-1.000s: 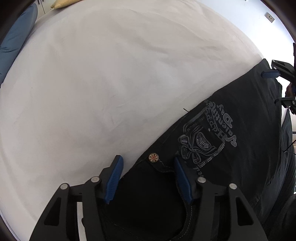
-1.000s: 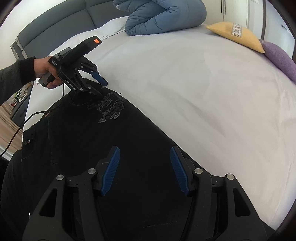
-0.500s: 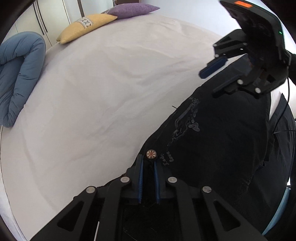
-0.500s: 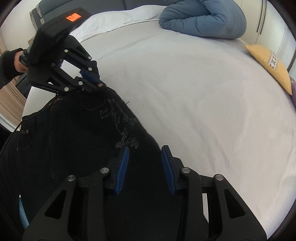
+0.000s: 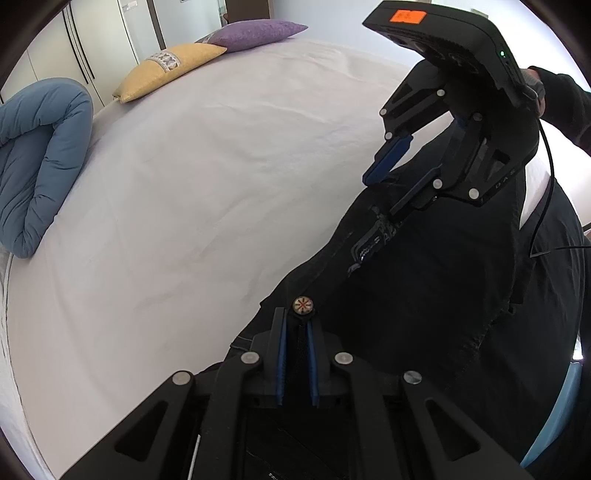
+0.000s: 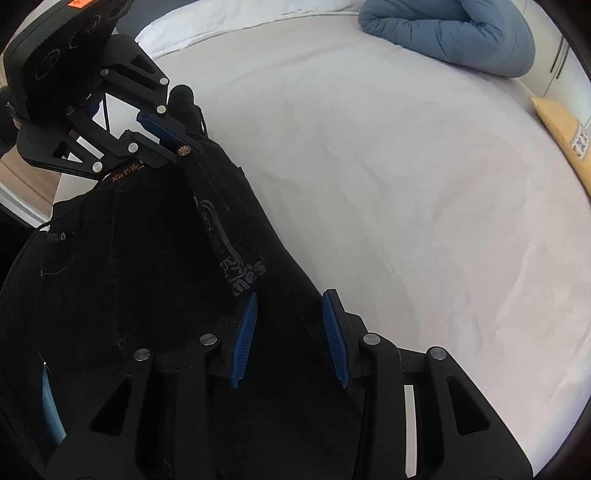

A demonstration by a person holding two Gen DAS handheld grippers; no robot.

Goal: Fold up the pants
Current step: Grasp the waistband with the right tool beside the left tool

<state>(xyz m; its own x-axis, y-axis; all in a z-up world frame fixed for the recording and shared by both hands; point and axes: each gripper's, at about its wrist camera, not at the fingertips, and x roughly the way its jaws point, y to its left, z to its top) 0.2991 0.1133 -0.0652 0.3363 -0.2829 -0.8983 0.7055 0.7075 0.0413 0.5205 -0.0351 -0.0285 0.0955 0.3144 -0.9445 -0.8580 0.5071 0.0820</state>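
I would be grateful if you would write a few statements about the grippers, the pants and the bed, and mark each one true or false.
1. The left gripper is shut on the black pants right by the metal button. True.
2. The pants lie folded in a neat stack. False: they hang bunched between the two grippers, unfolded.
3. The right gripper has pants fabric between its fingers. True.
4. The sheet on the bed is dark grey. False: it is white.
5. A yellow cushion sits beside a purple cushion. True.
6. The blue duvet covers the pants. False: it lies rolled up far from them.
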